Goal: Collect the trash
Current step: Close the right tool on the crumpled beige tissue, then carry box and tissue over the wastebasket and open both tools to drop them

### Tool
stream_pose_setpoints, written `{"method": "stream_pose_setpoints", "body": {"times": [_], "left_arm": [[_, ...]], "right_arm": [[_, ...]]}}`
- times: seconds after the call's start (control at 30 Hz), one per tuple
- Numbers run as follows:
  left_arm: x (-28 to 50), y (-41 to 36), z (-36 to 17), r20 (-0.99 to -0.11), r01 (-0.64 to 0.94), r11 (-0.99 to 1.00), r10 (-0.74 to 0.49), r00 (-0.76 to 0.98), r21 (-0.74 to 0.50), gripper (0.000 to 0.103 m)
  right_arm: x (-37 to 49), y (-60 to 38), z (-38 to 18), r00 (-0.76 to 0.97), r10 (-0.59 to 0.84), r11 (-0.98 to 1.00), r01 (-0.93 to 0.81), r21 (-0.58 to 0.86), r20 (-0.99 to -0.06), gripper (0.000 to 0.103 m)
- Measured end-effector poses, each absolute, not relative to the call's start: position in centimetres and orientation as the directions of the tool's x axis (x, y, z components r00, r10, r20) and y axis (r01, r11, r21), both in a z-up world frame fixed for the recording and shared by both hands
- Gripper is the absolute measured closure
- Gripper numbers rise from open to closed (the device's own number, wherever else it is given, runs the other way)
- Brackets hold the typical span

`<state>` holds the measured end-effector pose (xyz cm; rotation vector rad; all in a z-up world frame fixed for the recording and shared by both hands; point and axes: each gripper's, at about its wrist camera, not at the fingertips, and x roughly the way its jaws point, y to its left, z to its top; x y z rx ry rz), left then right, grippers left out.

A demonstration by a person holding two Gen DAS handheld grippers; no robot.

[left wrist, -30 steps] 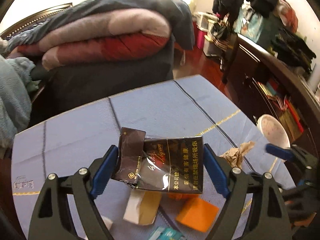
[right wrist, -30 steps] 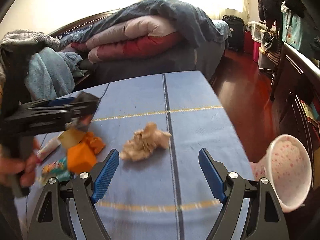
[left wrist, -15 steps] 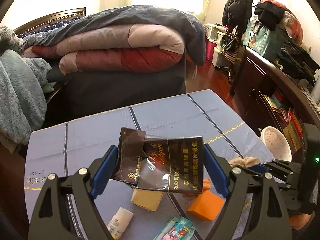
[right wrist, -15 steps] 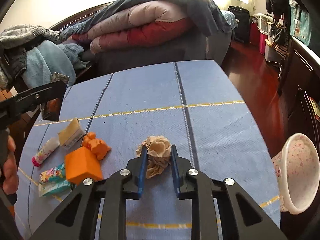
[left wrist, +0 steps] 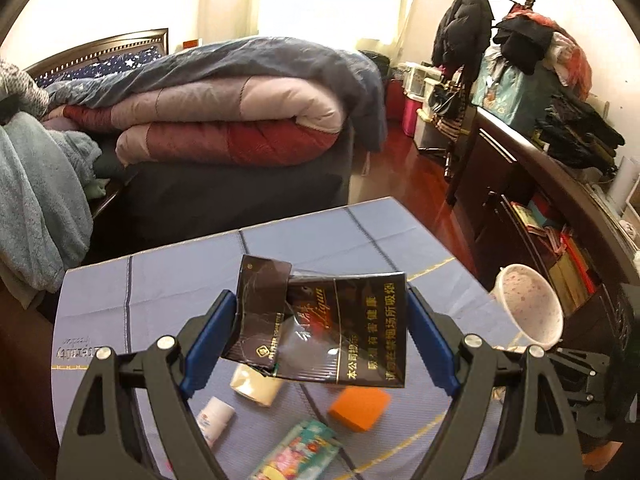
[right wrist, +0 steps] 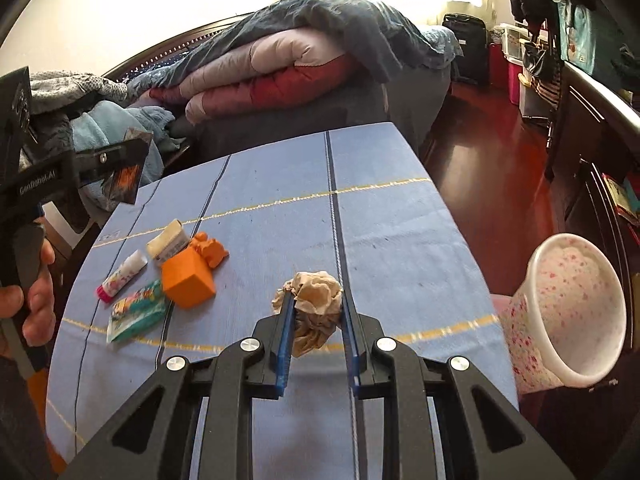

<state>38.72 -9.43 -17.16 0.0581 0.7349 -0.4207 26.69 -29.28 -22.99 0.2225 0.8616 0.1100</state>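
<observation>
Both gripper (right wrist: 316, 312) fingers pinch crumpled paper (right wrist: 316, 300).

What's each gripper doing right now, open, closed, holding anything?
Left gripper: closed on the dark cigarette pack, lifted.
Right gripper: closed on the crumpled brown paper.

Right tool (right wrist: 317, 322) is now clamping the crumpled brown paper (right wrist: 314, 312), going from wide open a second ago to closed. Left tool (left wrist: 322, 340) is rising with the black cigarette pack (left wrist: 320, 330), the surface (left wrist: 168, 292) dropping lower in view.
</observation>
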Motion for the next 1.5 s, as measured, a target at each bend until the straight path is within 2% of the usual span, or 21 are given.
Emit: {"method": "stream_pose_setpoints", "body": {"times": [0.33, 0.63, 1.13, 1.5], "left_arm": [[35.4, -15.4, -15.5, -0.635, 0.489, 0.867, -0.429, 0.643, -0.090, 0.019], [33.3, -23.8, -15.0, -0.623, 0.603, 0.792, -0.520, 0.584, -0.096, 0.019], [32.2, -36.8, -16.2, -0.629, 0.749, 0.655, -0.627, 0.461, -0.104, 0.019], [33.0, -44.2, -18.3, -0.653, 0.798, 0.591, -0.653, 0.385, -0.121, 0.019]], "right_arm": [[22.8, -33.3, -22.4, 0.665, 0.163, 0.964, 0.049, 0.261, -0.728, 0.081], [19.6, -39.4, -22.1, 0.689, 0.075, 0.951, 0.168, 0.259, -0.721, 0.081], [17.0, -49.8, -22.8, 0.689, -0.088, 0.889, 0.381, 0.255, -0.720, 0.081], [17.3, -55.1, -24.3, 0.654, -0.179, 0.841, 0.489, 0.231, -0.735, 0.081]]}}
